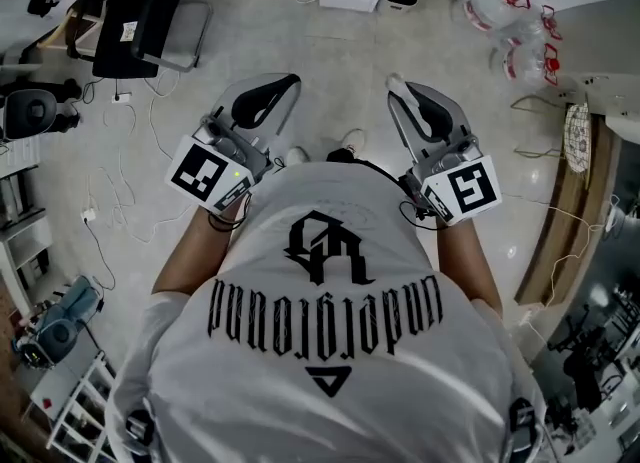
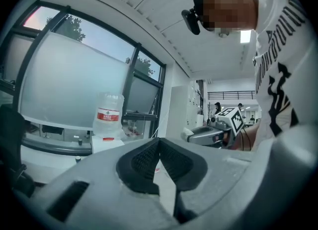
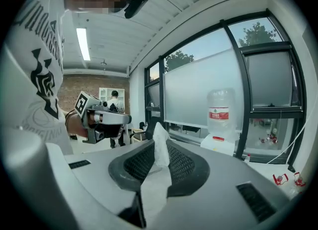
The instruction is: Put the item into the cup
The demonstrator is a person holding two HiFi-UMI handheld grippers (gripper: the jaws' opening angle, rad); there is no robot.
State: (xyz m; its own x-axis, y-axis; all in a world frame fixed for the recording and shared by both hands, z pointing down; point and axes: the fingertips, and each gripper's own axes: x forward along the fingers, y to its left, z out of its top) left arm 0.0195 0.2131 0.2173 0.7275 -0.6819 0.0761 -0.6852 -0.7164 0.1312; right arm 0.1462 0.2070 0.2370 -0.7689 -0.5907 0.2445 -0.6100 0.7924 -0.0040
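Bottle label (image 3: pixel 220 113) — print too small; tissue (image 3: pixel 155 184) lower end hidden in right claw (image 3: pixel 159 147).

Likely tissue (image 3: pixel 160 147) between right fingers (image 3: pixel 186 167), bottle (image 3: pixel 220 112) beyond

Soft paper tissue (image 3: pixel 160 143), glossy floor (image 1: pixel 330 51)

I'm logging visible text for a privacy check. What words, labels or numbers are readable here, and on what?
"underground", gothic print, upside down in the head view: T-shirt.
Small line under the T-shirt emblem, right gripper view: too blurred to read.
Red label on the water bottle: too small to read.
Marker cubes: square codes, no letters.
Tissue: blank.
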